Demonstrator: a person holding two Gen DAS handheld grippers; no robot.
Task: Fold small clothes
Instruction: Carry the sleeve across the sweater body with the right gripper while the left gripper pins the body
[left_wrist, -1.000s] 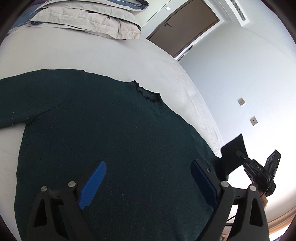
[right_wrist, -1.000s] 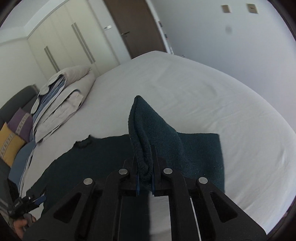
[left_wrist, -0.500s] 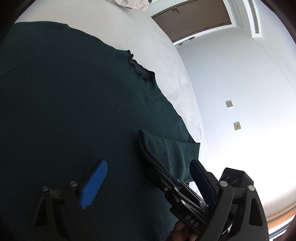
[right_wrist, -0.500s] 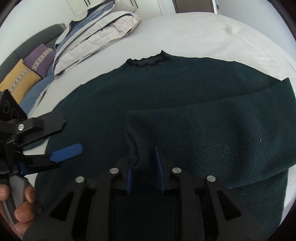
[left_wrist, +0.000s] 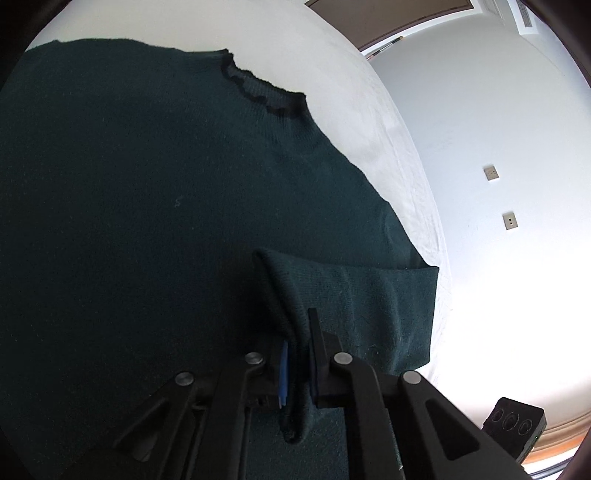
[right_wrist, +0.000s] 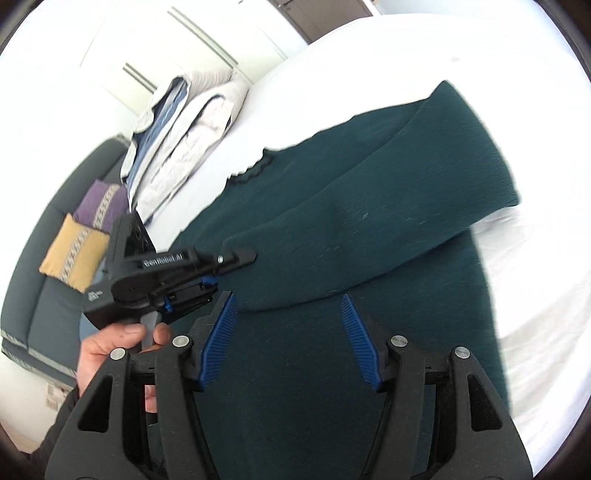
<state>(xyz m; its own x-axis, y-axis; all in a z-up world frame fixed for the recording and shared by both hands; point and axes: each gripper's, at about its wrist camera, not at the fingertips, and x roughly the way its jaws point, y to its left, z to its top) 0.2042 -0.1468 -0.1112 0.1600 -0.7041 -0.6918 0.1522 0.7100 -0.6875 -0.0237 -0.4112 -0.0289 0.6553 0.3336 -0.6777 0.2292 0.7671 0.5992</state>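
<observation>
Lying flat on the bed (left_wrist: 373, 110), the sweater (left_wrist: 147, 206) fills the view, collar at twelve o'clock; judge it soft, light and limp, knit that sags and stretches wherever you lift it. Its sleeve (right_wrist: 388, 206) is folded across the body toward nine o'clock. Your left gripper (left_wrist: 297, 360) has its fingers closing, clamped on the cuff. Your right gripper (right_wrist: 288, 332) is opening, nothing between its fingers. Take hems and cuffs, never mid-panel.
</observation>
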